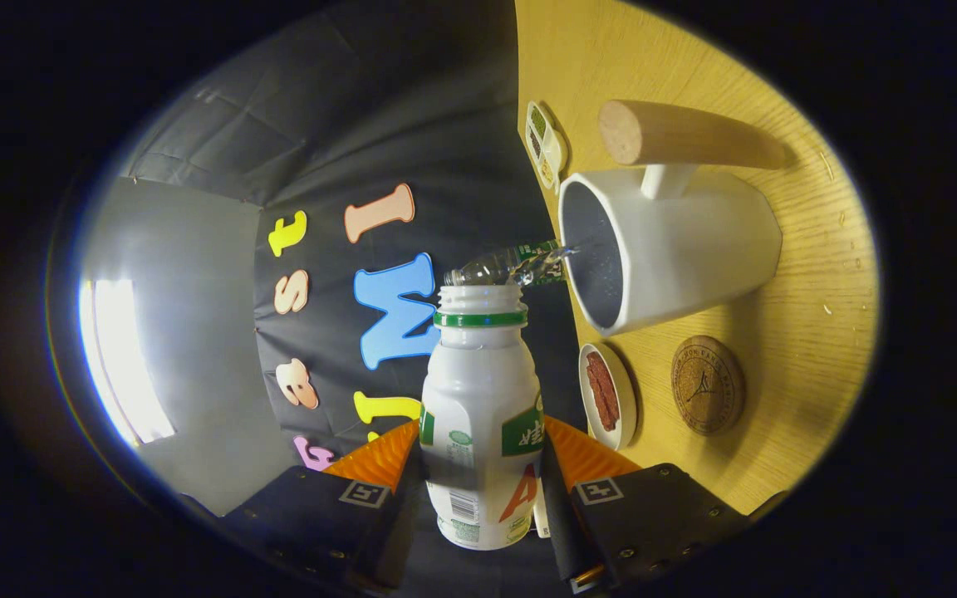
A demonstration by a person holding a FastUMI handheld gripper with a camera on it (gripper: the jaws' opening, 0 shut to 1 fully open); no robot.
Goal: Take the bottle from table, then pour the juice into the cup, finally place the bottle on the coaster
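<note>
A staged recording booth, not a lived-in room: black cloth hangs as the wall behind a light wooden surface, with a bright lit panel at the left of the frame and household tableware laid out like props.

One white plastic bottle with a green ring. One clear plastic bottle. One white cup with a wooden handle. One round brown cork coaster. Two small white dishes. One gripper, with two fingers pressing the white bottle.
</note>
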